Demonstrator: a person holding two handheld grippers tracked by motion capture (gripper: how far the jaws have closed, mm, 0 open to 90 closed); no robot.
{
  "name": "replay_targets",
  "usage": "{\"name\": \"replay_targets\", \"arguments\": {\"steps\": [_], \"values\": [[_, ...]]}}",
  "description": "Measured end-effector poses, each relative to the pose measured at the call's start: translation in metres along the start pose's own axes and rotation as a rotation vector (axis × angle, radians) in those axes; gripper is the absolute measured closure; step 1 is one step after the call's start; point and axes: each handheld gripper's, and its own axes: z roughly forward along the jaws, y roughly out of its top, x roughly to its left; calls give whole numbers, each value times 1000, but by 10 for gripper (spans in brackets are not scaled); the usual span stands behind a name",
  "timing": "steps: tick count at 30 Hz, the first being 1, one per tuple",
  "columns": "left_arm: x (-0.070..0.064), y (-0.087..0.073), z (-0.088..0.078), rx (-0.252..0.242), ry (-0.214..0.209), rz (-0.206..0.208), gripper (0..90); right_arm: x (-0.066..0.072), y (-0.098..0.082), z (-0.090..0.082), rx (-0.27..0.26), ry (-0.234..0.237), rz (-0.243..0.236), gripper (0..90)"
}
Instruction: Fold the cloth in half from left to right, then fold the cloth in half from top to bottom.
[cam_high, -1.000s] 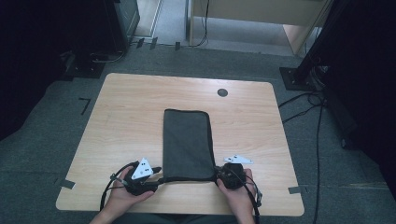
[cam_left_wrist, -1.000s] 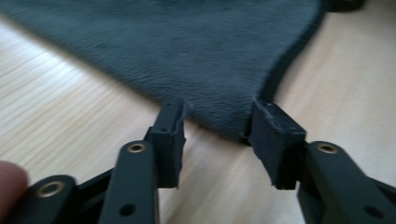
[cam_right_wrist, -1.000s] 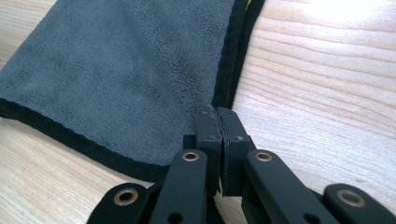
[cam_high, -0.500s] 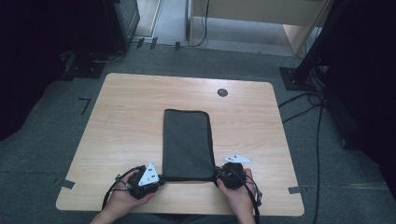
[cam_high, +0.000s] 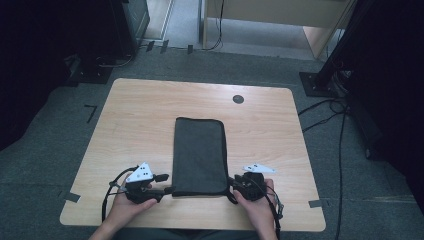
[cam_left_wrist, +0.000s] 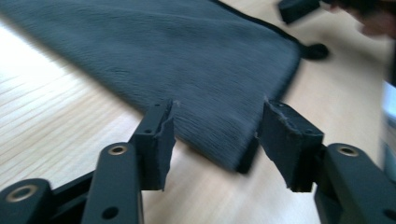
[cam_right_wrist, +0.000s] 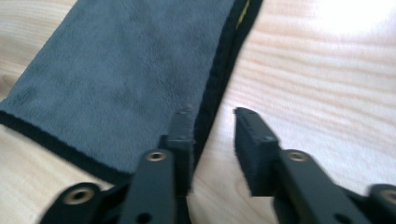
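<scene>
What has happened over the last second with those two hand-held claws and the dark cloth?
The left gripper slid toward the cloth's near left corner; its open fingers now flank that corner without pinching it. The right gripper stayed at the near right corner, open. The cloth has not moved on the table.

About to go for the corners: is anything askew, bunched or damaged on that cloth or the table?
Little stands out. The dark cloth lies flat and fairly square on the table, no bunching. One oddity: the left gripper has frayed, torn-looking pads. The right gripper sits open by the cloth's edge.
</scene>
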Motion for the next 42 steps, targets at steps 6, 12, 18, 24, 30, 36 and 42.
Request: {"name": "replay_targets", "arguments": {"steps": [6,12,18,24,30,36,42], "values": [[-16,-2,22,141,169,81,428,11,-4,12,8,-51,-94,544],[-13,-5,16,165,173,100,425,5,-5,12,33,-37,-91,499],[-11,-6,14,174,143,108,430,4,-4,10,16,-46,-98,453],[-10,-7,12,174,135,117,429,1,-3,10,-2,-74,-89,437],[-9,-8,12,166,128,117,428,6,0,19,-38,-123,-142,384],[-10,-9,12,159,138,112,427,6,6,33,-43,-123,-155,360],[-10,-10,12,157,136,114,424,-3,34,37,-94,-107,-107,405]]}}
